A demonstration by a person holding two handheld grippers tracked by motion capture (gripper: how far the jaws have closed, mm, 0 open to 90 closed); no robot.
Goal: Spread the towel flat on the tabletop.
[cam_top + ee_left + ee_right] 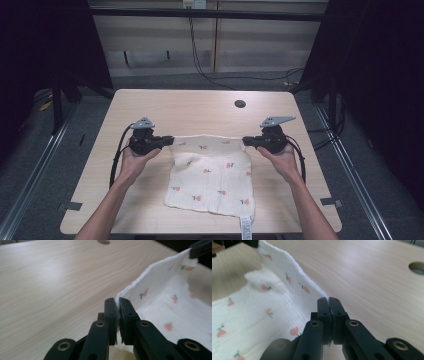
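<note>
A white cloth printed with small red flowers lies on the wooden table, its far edge lifted and stretched between the two grippers. My left gripper is shut on the cloth's far left corner; its jaws pinch the hem in the left gripper view. My right gripper is shut on the far right corner. The near part of the cloth rests flat, with a small fold near its left side. A white tag hangs over the table's front edge.
A round cable hole sits in the table's far right part. Bare wood stretches beyond the cloth. Dark cables run across the floor behind the table, and metal rails flank both sides.
</note>
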